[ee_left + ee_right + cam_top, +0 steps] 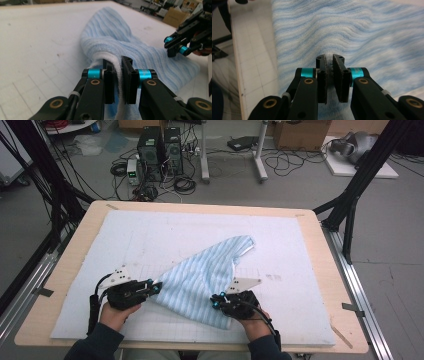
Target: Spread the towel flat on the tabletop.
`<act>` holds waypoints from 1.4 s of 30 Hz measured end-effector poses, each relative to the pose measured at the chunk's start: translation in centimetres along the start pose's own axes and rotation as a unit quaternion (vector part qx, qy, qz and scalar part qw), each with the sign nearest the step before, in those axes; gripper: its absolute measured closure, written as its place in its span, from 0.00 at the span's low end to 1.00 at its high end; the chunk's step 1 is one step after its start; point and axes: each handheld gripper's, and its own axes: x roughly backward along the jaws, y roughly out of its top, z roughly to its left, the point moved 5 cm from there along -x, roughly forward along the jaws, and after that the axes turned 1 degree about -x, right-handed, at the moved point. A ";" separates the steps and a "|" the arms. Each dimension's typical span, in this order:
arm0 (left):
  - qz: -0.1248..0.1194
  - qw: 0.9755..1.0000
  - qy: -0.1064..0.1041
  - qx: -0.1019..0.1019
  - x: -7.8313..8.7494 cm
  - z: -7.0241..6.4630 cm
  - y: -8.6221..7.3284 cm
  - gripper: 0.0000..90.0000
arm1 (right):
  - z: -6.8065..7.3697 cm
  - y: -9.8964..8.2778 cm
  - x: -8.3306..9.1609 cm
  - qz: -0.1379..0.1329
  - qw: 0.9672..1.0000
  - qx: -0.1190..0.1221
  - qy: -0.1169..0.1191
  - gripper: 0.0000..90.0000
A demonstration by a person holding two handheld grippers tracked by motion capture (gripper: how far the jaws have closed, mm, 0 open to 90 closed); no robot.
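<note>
High view: a blue-and-white striped towel (205, 280) lies bunched into a rough triangle on the pale mat (150, 235) that covers the wooden table (75, 250). Its narrow end reaches toward the upper right of centre, and its broad end spreads across the lower middle of the frame. The left gripper (152, 287), in the person's left hand (116, 314), meets the towel's left corner at lower left of centre. The right gripper (216, 301), in the right hand (254, 322), meets the towel's lower right edge. Both forearms enter from the bottom edge. Computer towers (160, 152) and loose cables stand on the floor beyond the table, at the upper middle of the frame.

Left gripper view: the two black jaws are drawn together on a white hemmed fold of the towel (117, 75) (the cloth fills the narrow gap between the pads). The striped body of the towel runs up the centre of the frame. The right gripper (175, 48) appears at the right edge, its tips resting on the cloth.

Right gripper view: the jaws are pinched on a raised ridge of the towel (352, 32), with cloth visibly squeezed between the pads at frame centre. The striped pile covers the upper and right parts of the frame, and the gridded mat (254, 62) shows at the left.
</note>
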 end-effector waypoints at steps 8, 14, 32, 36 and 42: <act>-0.031 1.000 0.006 -0.005 -2.0 0.7 3.7 0.91 | -2.7 2.2 1.7 -0.006 0.999 0.006 -0.048 0.88; -0.042 0.999 0.013 0.001 -4.2 1.1 4.4 0.92 | -5.3 2.1 1.2 0.015 0.994 0.000 -0.110 0.89; -0.031 0.999 0.039 0.012 -5.9 1.8 4.1 0.92 | -1.4 0.6 -0.7 0.013 0.991 0.110 -0.071 0.60; -0.028 0.999 0.040 0.010 -5.8 1.8 4.1 0.92 | -1.2 0.0 -2.1 0.044 0.987 0.131 -0.080 0.61; -0.019 0.999 0.040 0.004 -5.7 1.9 3.9 0.92 | -2.0 -0.5 -3.1 0.076 0.984 0.117 -0.109 0.83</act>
